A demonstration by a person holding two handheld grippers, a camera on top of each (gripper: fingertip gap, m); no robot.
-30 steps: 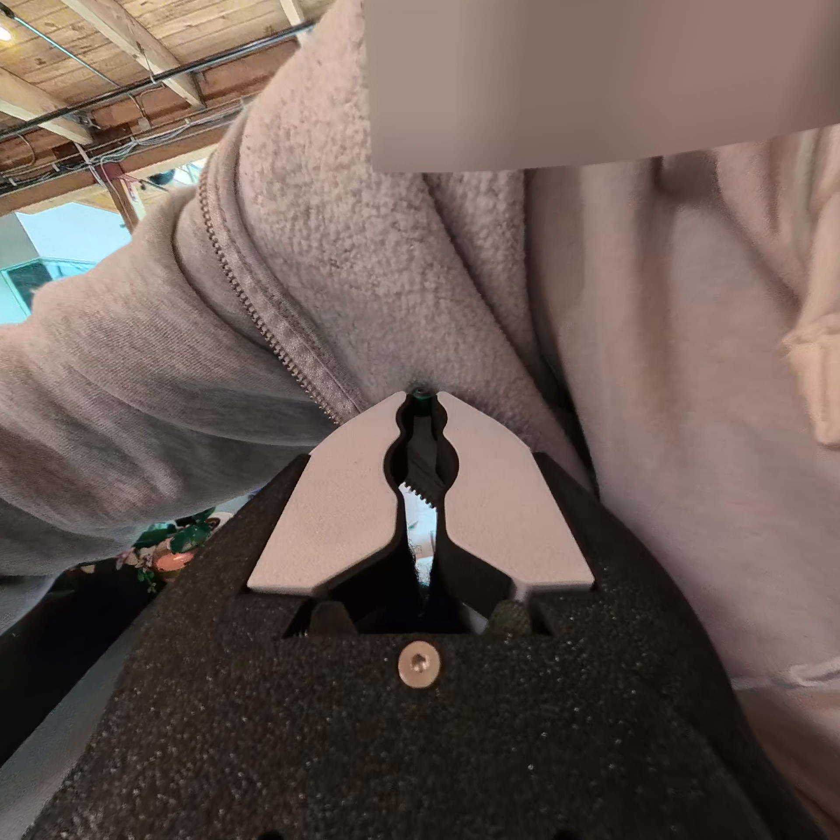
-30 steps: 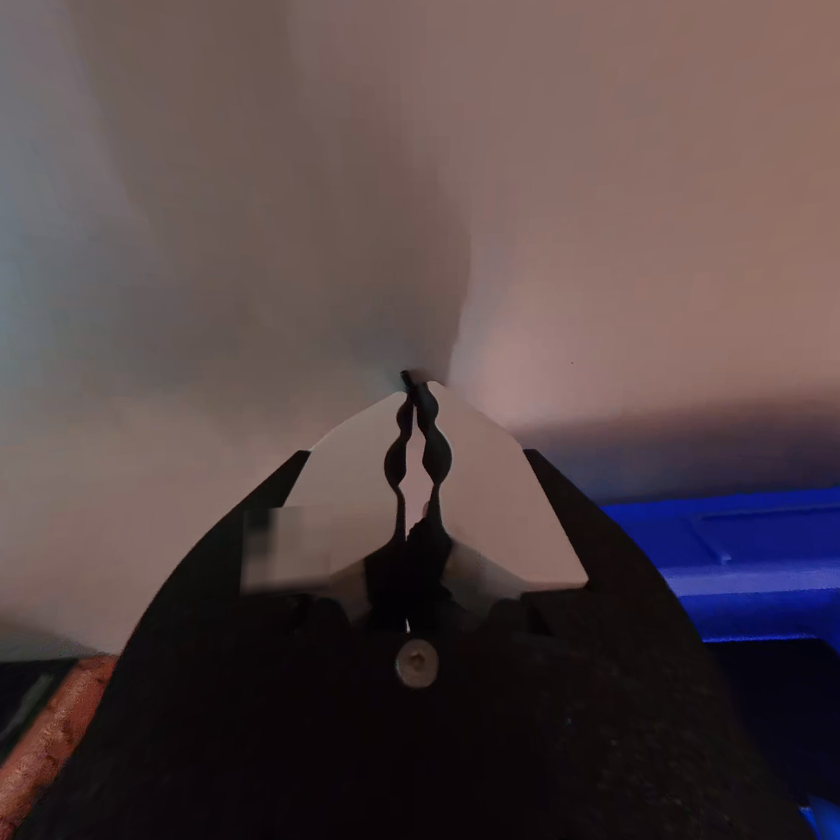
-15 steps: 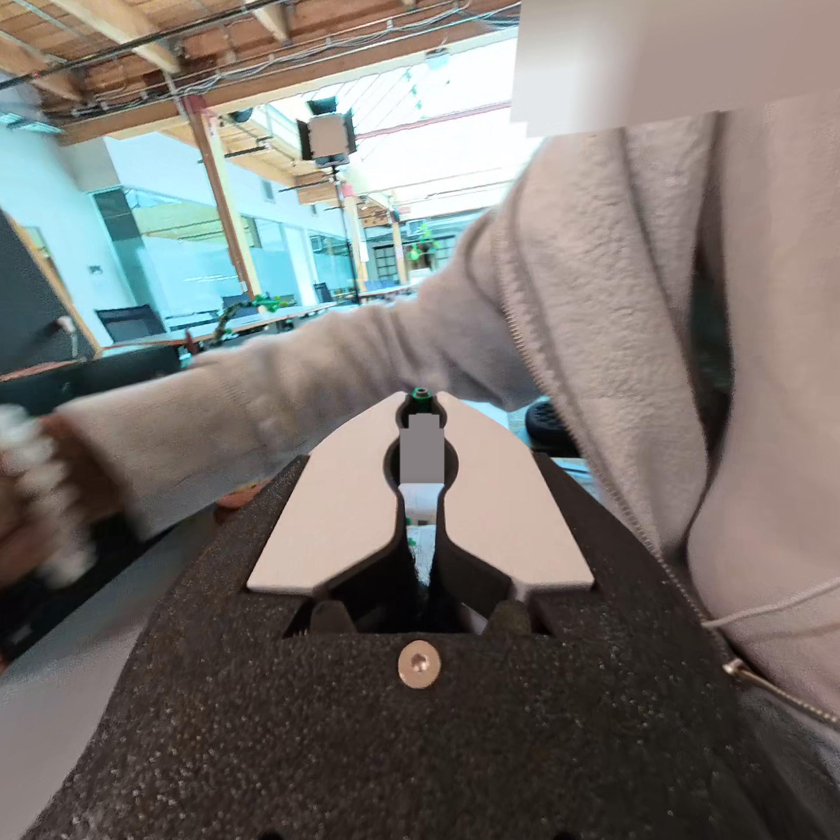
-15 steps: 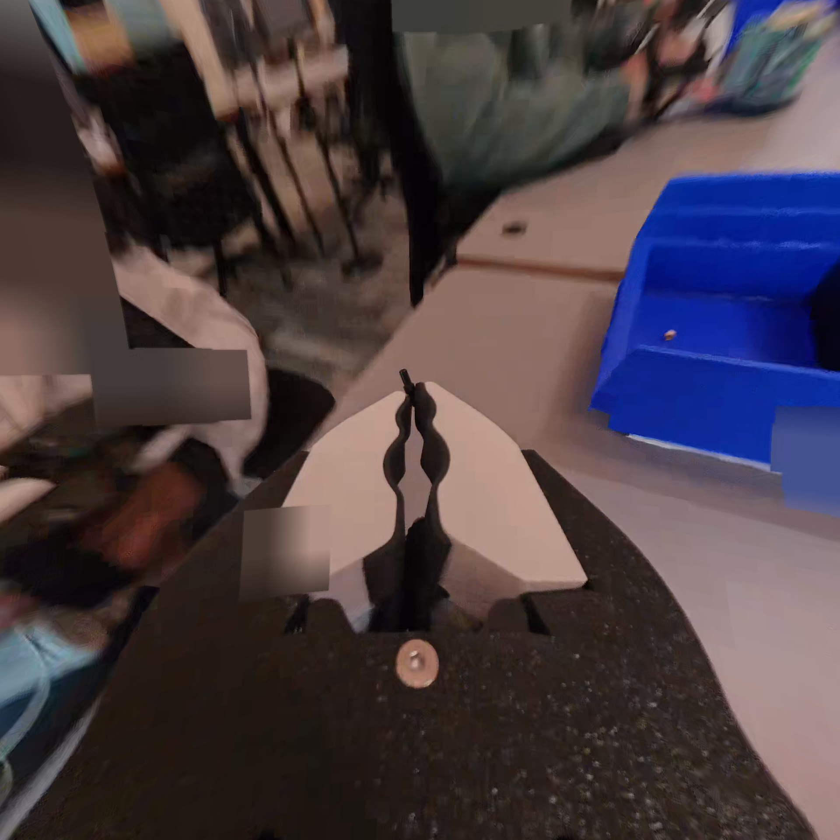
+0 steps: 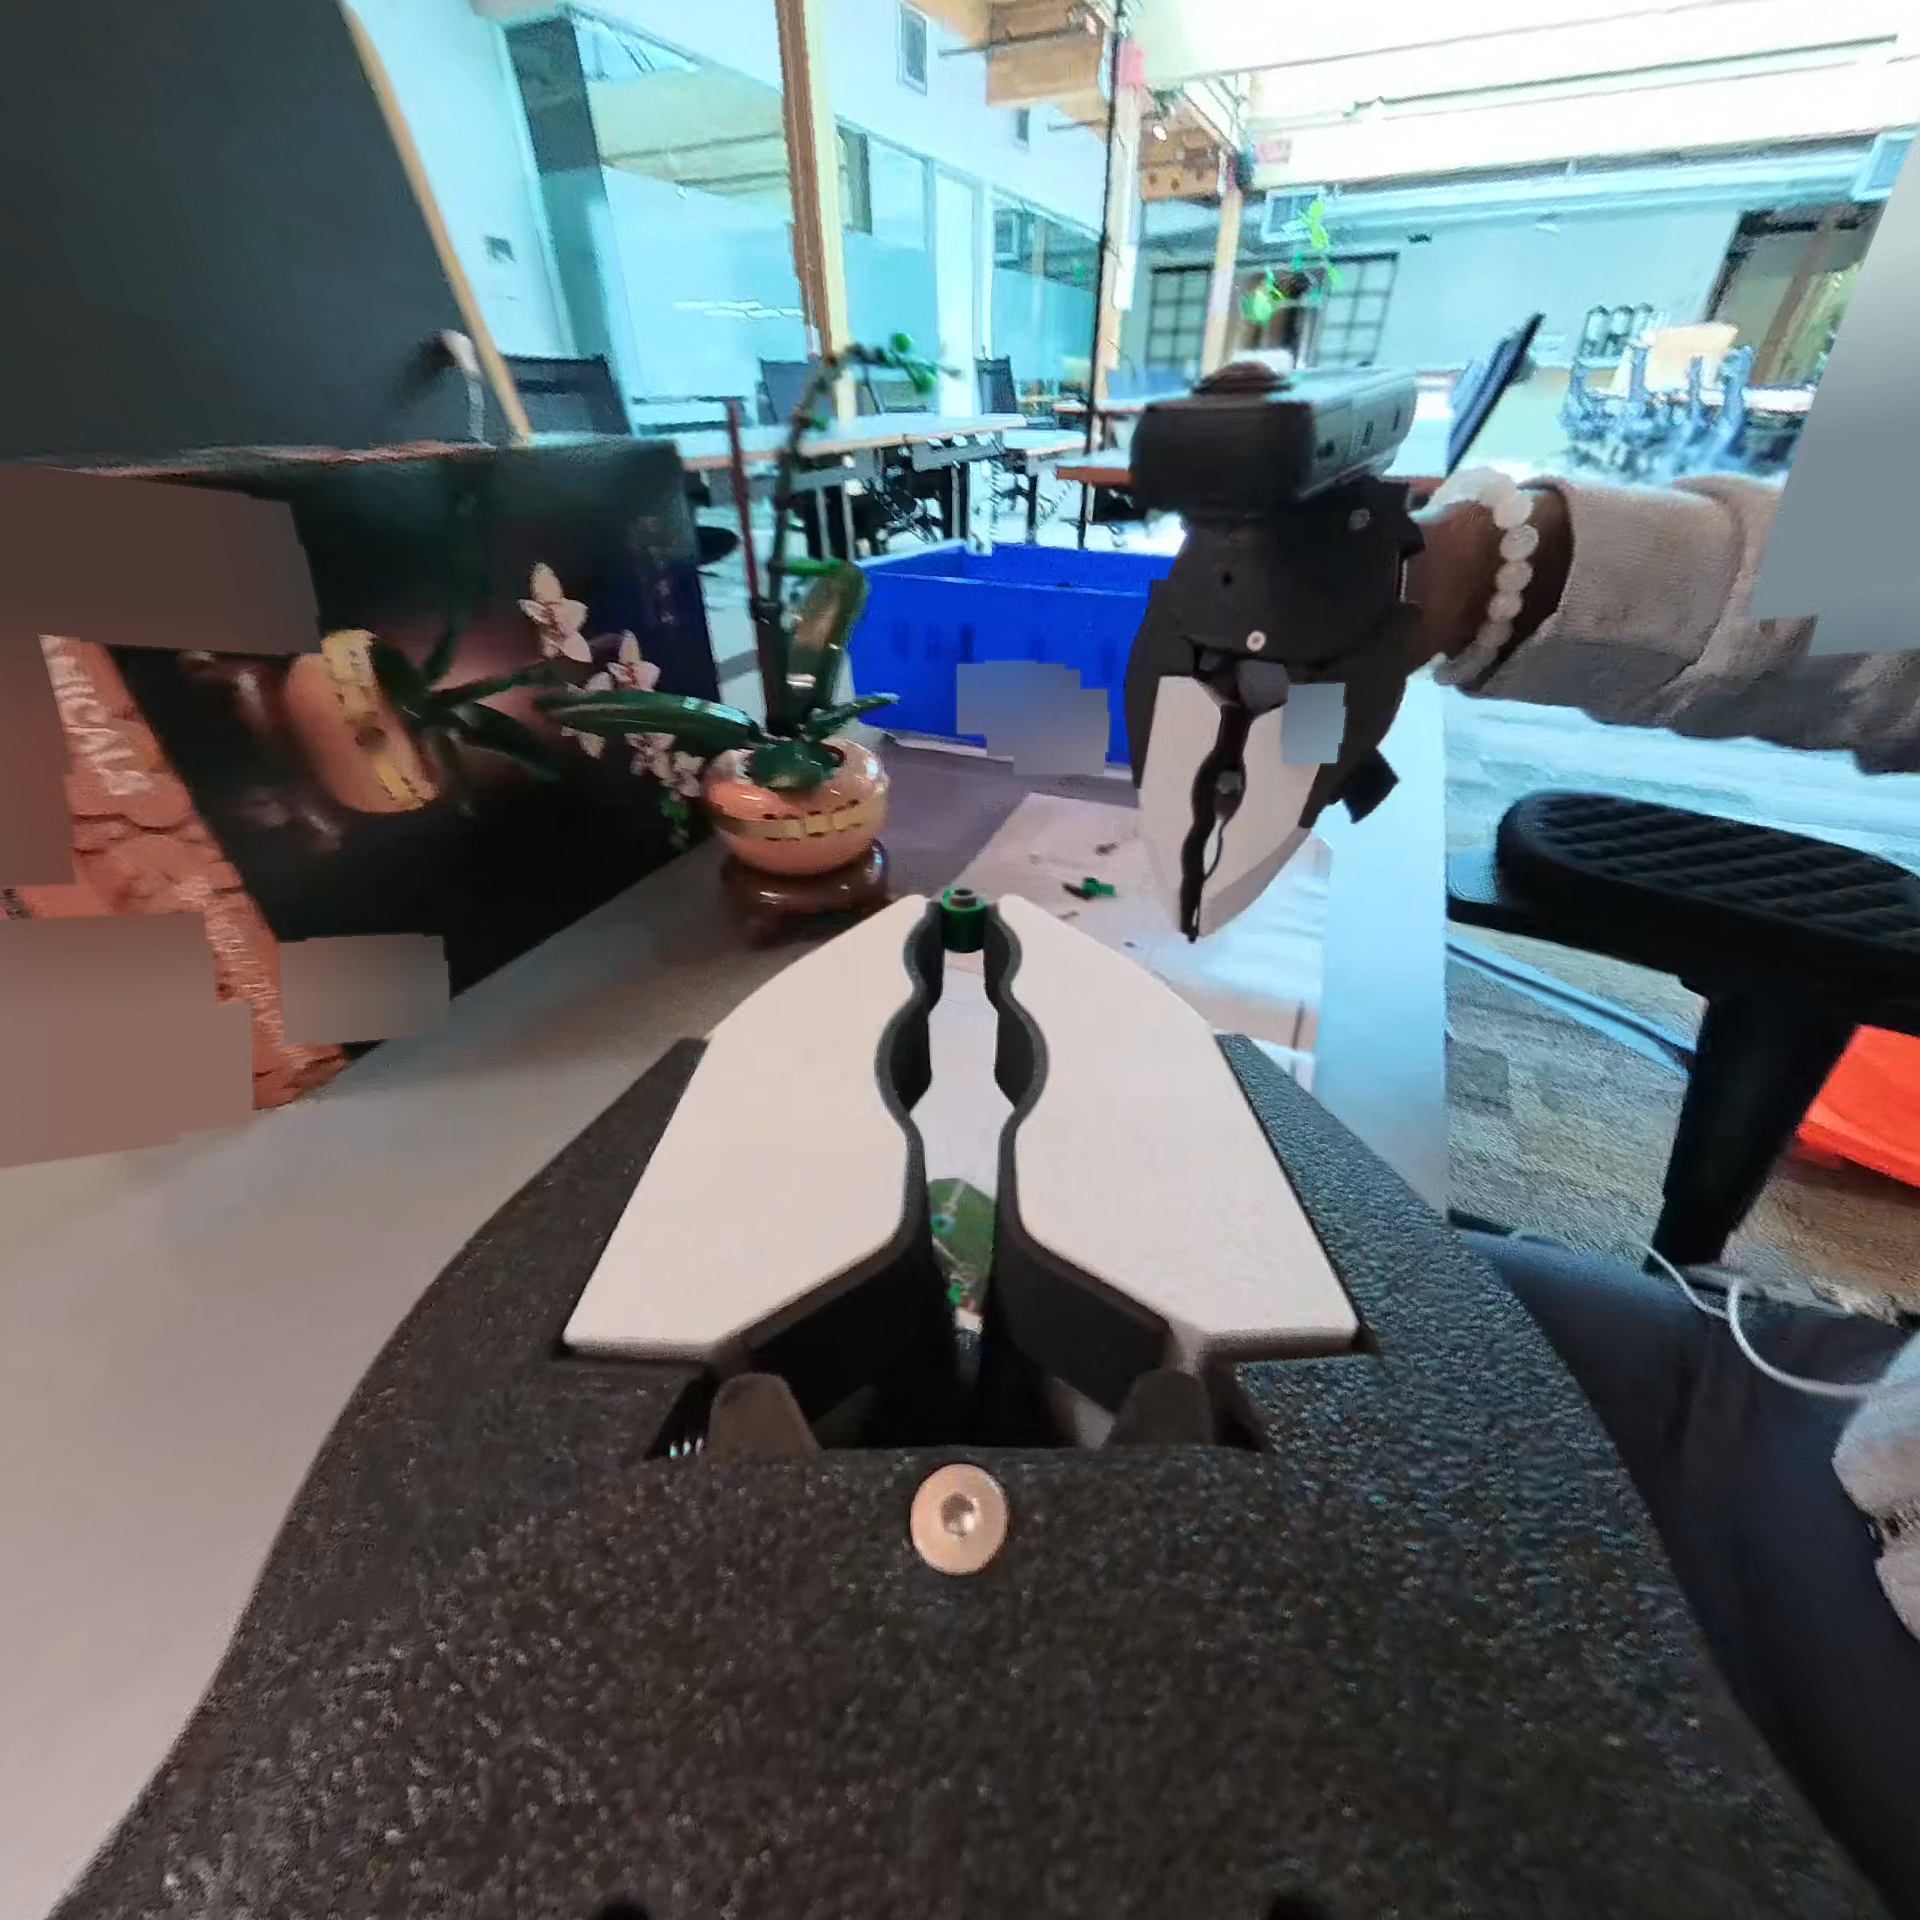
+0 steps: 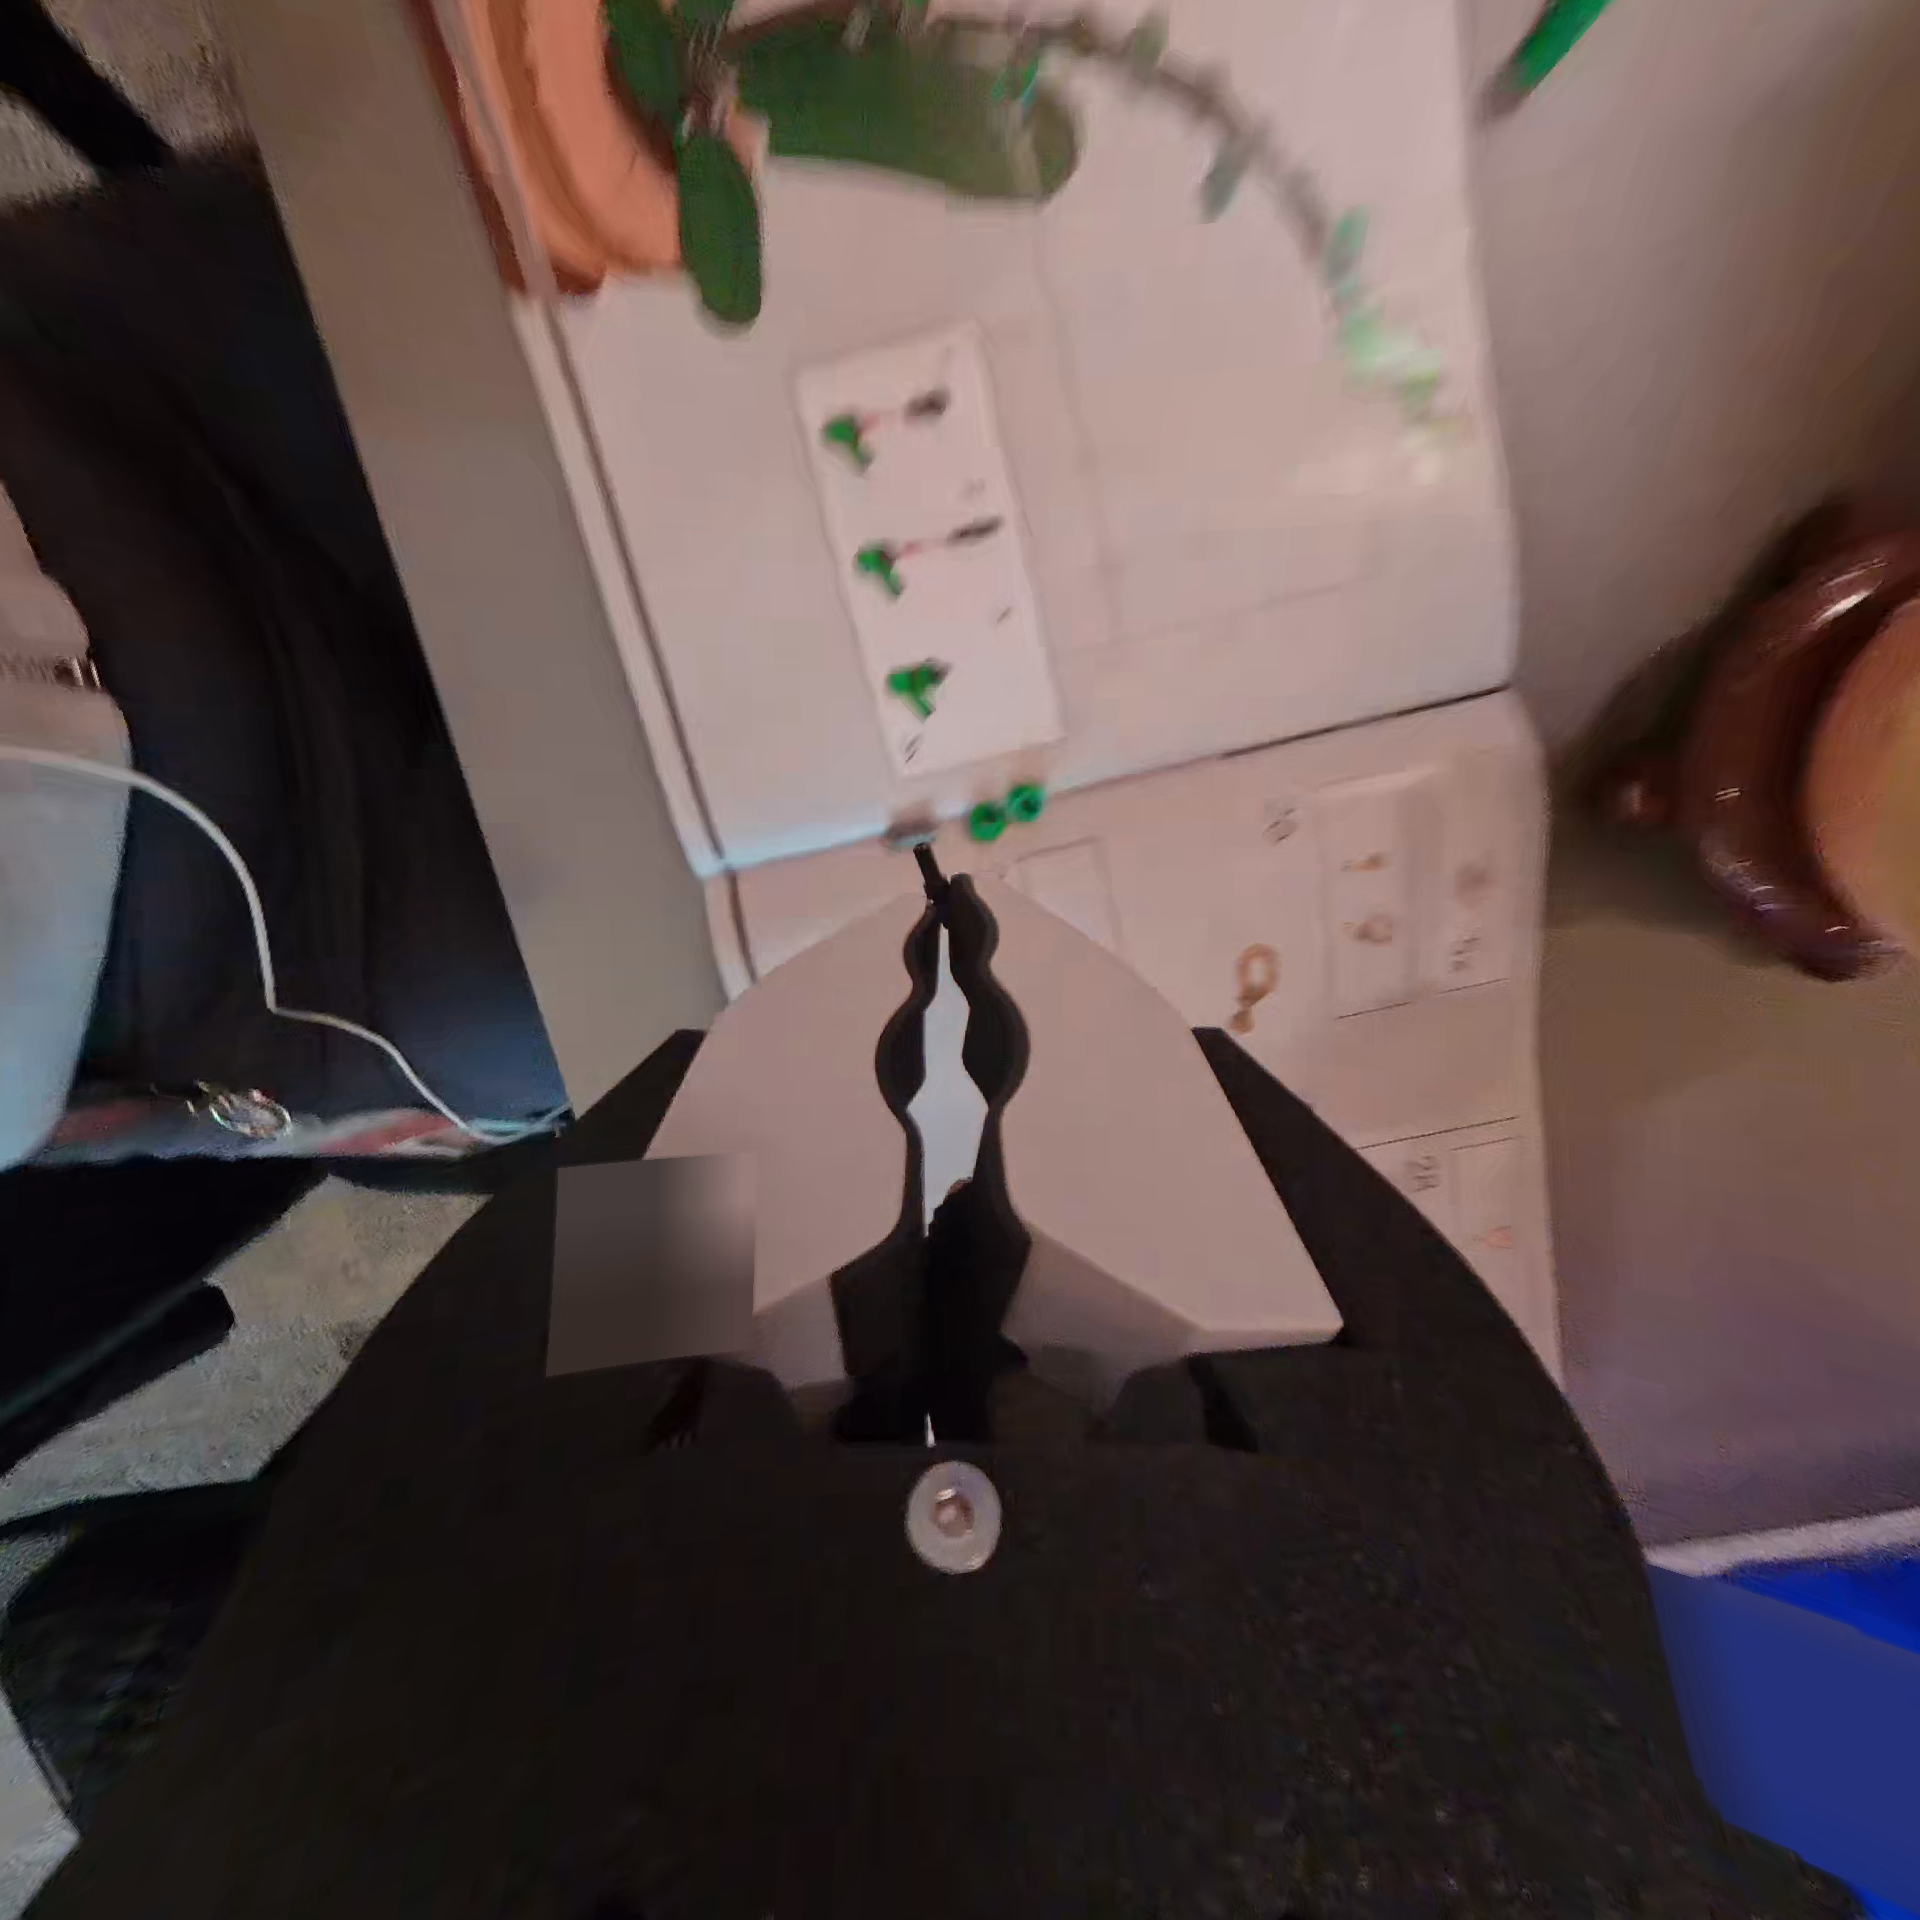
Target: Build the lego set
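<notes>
left hand-held gripper (image 5: 962, 918) pinching green stud (image 5: 961, 923); right hand-held gripper (image 6: 943, 891) clamping black pin (image 6: 928, 868)

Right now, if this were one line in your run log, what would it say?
left gripper: clamps small green cylinder piece | right gripper: pinches thin black pin, above open instruction booklet | nearby: toy-brick orchid pot, blue bin

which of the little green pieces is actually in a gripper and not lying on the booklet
The small green cylinder pinched upright at the left gripper tips. The other green pieces lie loose on the open instruction booklet, beyond the right gripper.
</notes>
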